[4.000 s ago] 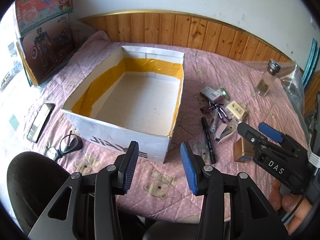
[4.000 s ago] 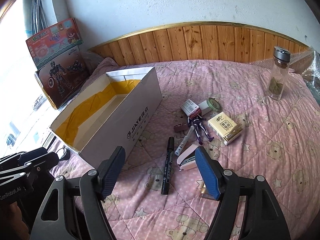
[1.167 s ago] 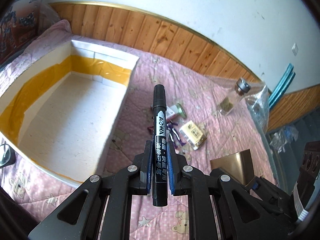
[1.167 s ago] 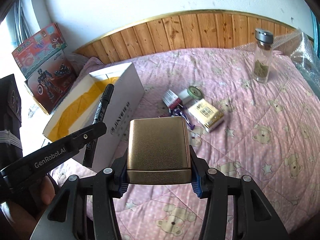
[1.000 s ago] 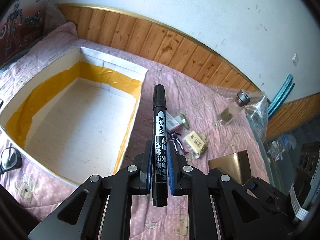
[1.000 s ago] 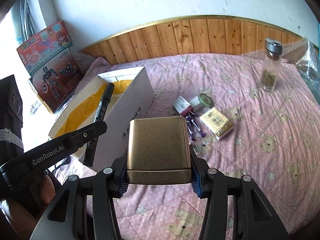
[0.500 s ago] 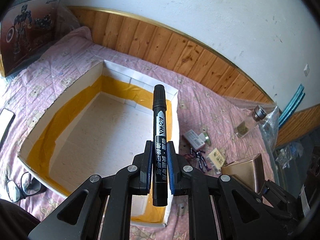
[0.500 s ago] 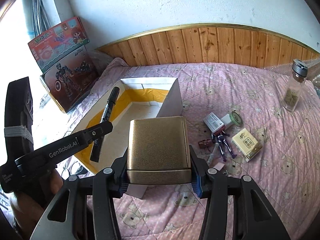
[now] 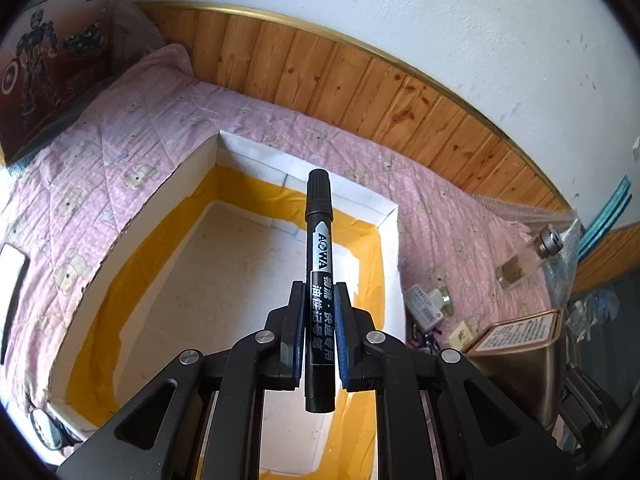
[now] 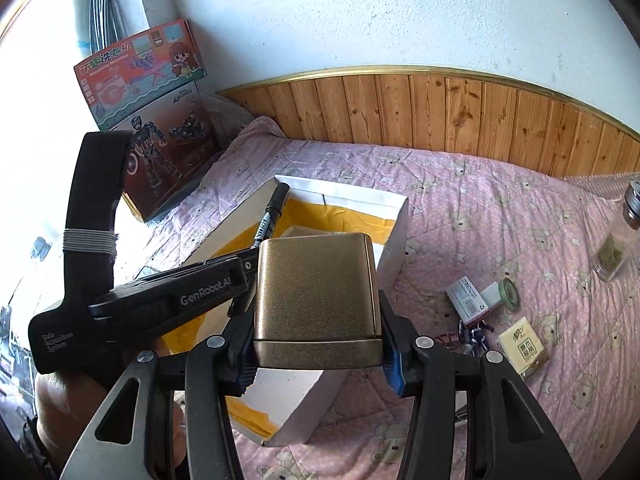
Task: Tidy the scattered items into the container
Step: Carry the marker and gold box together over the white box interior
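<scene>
Above the box point(image 9: 390, 216), left jaws clamp the marker point(image 9: 319, 280); right jaws clamp the gold tin point(image 10: 316, 292).

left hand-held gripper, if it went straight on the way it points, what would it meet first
Most likely the bare floor of the open cardboard box. The left hand-held gripper, shut on the black marker, points down into the box, so the marker's tip would touch before the fingers. Depth is hard to judge through the fisheye.
</scene>
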`<state>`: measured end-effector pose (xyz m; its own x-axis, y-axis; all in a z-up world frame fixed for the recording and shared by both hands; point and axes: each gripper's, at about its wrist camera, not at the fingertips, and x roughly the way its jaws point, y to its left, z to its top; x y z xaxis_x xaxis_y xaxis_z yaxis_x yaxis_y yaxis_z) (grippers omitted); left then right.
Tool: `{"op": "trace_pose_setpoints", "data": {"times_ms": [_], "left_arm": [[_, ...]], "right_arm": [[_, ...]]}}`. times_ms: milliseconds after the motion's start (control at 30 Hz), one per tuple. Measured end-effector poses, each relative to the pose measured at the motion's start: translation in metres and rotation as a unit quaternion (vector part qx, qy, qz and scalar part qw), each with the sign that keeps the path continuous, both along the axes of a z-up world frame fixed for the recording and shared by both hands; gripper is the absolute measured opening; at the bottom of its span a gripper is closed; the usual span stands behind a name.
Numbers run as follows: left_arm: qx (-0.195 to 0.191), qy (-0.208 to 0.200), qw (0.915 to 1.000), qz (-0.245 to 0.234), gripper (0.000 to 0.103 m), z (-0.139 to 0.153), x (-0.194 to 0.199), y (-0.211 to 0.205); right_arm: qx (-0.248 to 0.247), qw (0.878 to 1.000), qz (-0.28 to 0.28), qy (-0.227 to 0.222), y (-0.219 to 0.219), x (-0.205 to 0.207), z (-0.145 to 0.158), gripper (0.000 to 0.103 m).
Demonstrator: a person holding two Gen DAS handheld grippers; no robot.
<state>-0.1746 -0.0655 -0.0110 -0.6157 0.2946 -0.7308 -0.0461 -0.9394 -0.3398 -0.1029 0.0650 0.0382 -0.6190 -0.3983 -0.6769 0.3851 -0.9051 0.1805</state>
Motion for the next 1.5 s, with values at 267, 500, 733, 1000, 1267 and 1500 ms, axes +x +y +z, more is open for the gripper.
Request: {"op": "trace_pose_setpoints", "data": {"times_ms": [267,500,733,1000,1267,1500], "left_arm": [[0.007,-0.037,0.9992,-0.011,0.014,-0.015,-0.041,-0.005],[0.013,-0.049,0.9987,-0.006,0.014,-0.019,-0.053,-0.013],[0.009,-0.083,0.9965,0.006,0.014,-0.034,-0.070,-0.021],[-0.014,-0.103,0.9945,0.006,0.014,-0.044,-0.088,-0.022],[-0.002,-0.131,0.9912,0.019,0.014,-0.059,-0.102,-0.034],[0.025,-0.145,0.9890,0.013,0.014,-0.063,-0.108,-0.037]], "right_arm": [[0.024,0.999,0.024,-0.009,-0.022,-0.031,-0.006,0.051],[0.048,0.998,0.039,-0.017,-0.033,-0.060,-0.016,0.051],[0.077,0.995,0.056,-0.020,-0.049,-0.083,-0.022,0.051],[0.106,0.991,0.069,-0.036,-0.057,-0.106,-0.034,0.051],[0.130,0.986,0.084,-0.062,-0.061,-0.128,-0.050,0.051],[0.151,0.981,0.093,-0.081,-0.064,-0.142,-0.066,0.051]]}}
